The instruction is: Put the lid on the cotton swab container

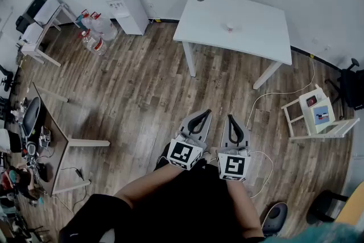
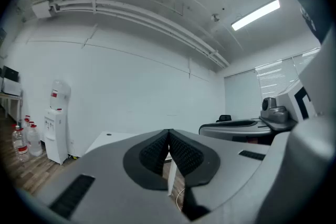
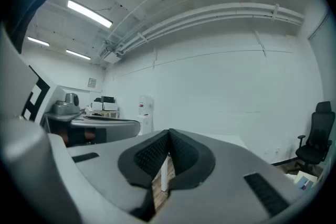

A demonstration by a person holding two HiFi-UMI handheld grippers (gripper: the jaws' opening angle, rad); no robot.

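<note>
No luck reading any writing, the red label on the water cooler point(image 1: 126, 0) is way too small. Count: two grippers, one white desk point(image 1: 253, 34), and one tiny cotton swab container point(image 1: 230, 27) near the desk's middle. The left gripper point(image 1: 206, 112) and right gripper point(image 1: 230, 117) hang over the wood floor point(image 1: 142, 94), well short of the desk's near edge. Both have their fingers pressed together.

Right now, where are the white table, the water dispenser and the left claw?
white table point(image 1: 253, 15), head view, bare tabletop.
water dispenser point(image 1: 129, 7), head view, its white cabinet.
left claw point(image 1: 206, 113), head view, between its shut fingertips.
</note>
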